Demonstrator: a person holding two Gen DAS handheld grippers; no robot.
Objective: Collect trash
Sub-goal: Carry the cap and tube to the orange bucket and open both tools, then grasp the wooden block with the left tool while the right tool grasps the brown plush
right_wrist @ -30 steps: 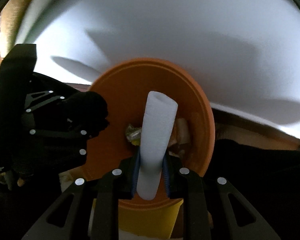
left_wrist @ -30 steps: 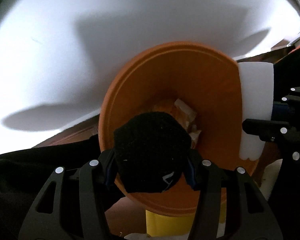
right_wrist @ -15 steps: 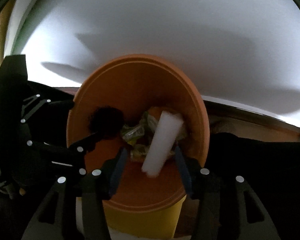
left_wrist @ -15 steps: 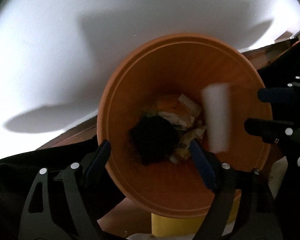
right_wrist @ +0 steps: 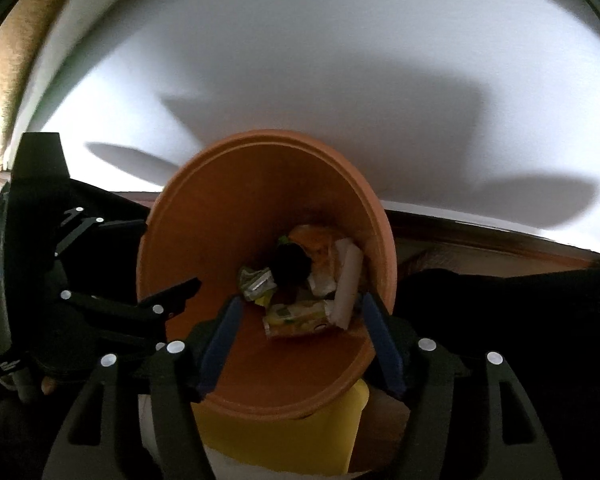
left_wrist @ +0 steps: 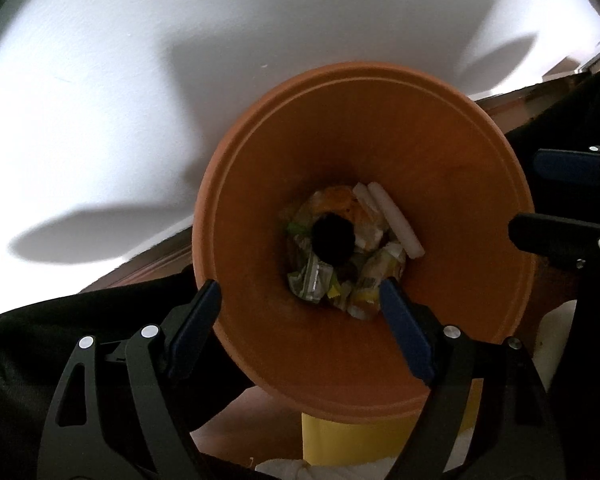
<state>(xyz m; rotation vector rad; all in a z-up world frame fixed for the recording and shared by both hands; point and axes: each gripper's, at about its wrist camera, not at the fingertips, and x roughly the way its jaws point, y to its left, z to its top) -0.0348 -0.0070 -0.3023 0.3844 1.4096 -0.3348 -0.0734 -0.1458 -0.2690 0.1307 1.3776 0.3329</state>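
An orange bin (left_wrist: pixel 260 160) with a yellow outer wall stands below both grippers; it also shows in the right wrist view (right_wrist: pixel 204 216). At its bottom lie a black wad (left_wrist: pixel 333 238), a white foam tube (left_wrist: pixel 396 220) and several crumpled wrappers (left_wrist: pixel 312 280). The right wrist view shows the black wad (right_wrist: pixel 290 266), the foam tube (right_wrist: pixel 348 284) and a yellow wrapper (right_wrist: pixel 296 316). My left gripper (left_wrist: pixel 300 300) is open and empty above the bin's near rim. My right gripper (right_wrist: pixel 298 316) is open and empty above the bin.
A white wall (left_wrist: pixel 140 80) rises behind the bin, with a brown skirting strip (right_wrist: pixel 480 240) along the floor. Black cloth (left_wrist: pixel 40 340) lies at the left. White paper or cloth (left_wrist: pixel 292 470) lies at the bin's foot.
Both grippers opened. The black wad dropped from the left gripper and the white foam tube from the right gripper; both now lie at the bottom of the bin.
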